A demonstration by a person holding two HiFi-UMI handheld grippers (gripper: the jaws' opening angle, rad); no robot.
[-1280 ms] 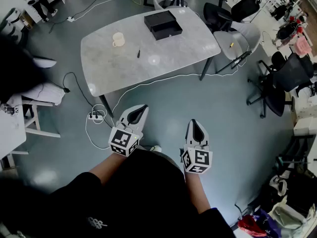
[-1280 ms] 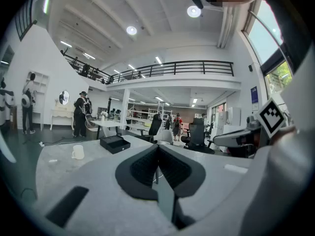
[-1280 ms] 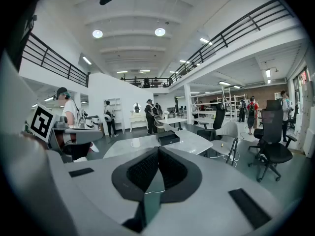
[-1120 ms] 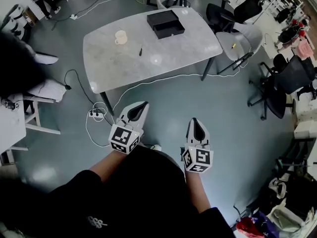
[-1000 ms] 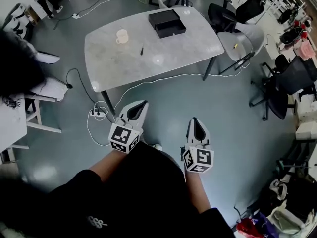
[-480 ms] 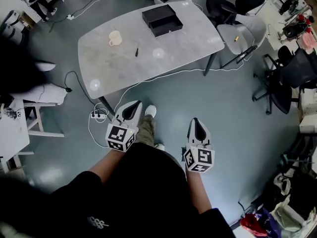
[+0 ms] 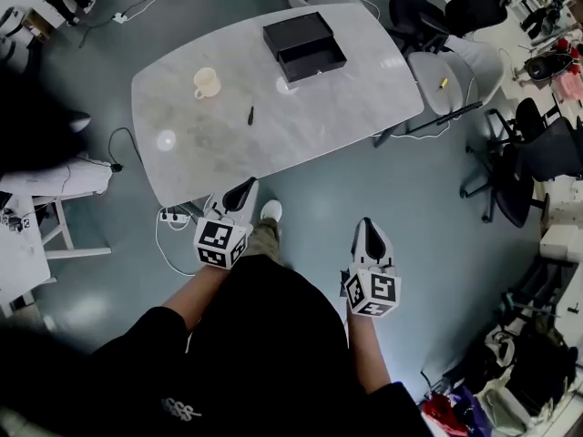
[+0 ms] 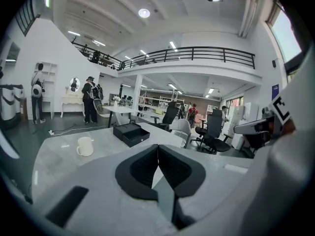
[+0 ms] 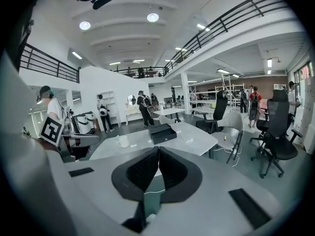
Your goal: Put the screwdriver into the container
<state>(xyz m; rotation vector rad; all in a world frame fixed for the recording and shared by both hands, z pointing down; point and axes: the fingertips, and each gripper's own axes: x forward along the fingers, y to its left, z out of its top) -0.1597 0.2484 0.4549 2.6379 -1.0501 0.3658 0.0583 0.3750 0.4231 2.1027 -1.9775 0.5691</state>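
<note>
Closer now, the person has stepped up to the counter [image 7: 346, 107]. The left claw [image 7: 244, 188] and right claw [image 7: 366, 230] are both pressed together, empty. Nothing is done yet: the screwdriver [image 7: 250, 115] lies mid-counter, and the box [image 7: 304, 46] sits at its 1 o'clock.

Screwdriver [image 7: 250, 115] tiny dark sliver on table [image 7: 346, 107]; tip indistinguishable. Container [image 7: 304, 46] interior too dark.
</note>
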